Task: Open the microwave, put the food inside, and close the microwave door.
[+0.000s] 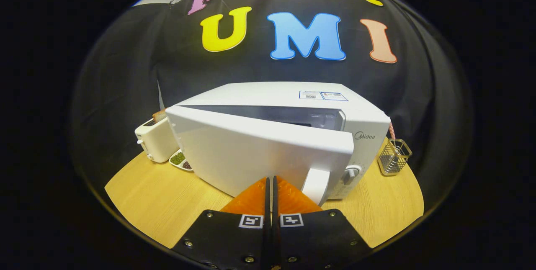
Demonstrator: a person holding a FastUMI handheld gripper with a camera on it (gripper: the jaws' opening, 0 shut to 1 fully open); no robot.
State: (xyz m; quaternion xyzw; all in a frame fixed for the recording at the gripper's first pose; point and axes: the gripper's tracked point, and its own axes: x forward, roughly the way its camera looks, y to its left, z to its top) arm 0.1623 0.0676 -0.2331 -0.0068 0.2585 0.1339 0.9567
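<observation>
Landmark was the microwave (pixel 293 136), white, sitting mid-table (pixel 159 203) in front of the booth's black cloth wall.

Left of the microwave: white toaster (pixel 155 139), just beside its left rear corner, with a slice of bread (pixel 159 115) sticking up out of the slot. A small white dish (pixel 181 160) lay between the toaster and the microwave's left front corner, right against the microwave base; it held something green and something darker, too small to identify.

Microwave itself: door (pixel 259 155) was partly ajar, hinged on the left, its right edge swung out from the body so a dark gap showed along the top into the cavity. Could not tell what, if anything, was inside. Door handle (pixel 316 185) was on the door's lower right end. Control knob (pixel 351 173) sat on the body panel just right of the handle. A sticker was on the top panel near the right rear.

Gripper (pixel 271 180) was directly in front of the door, low, fingers pressed together with only a hairline slit between them and nothing held. Tips were at the door's lower edge, just left of the handle; contact with the door could not be confirmed.

Right of the microwave: wire mesh holder (pixel 394 157) stood upright on the table, near the right side but apart from it.
</observation>
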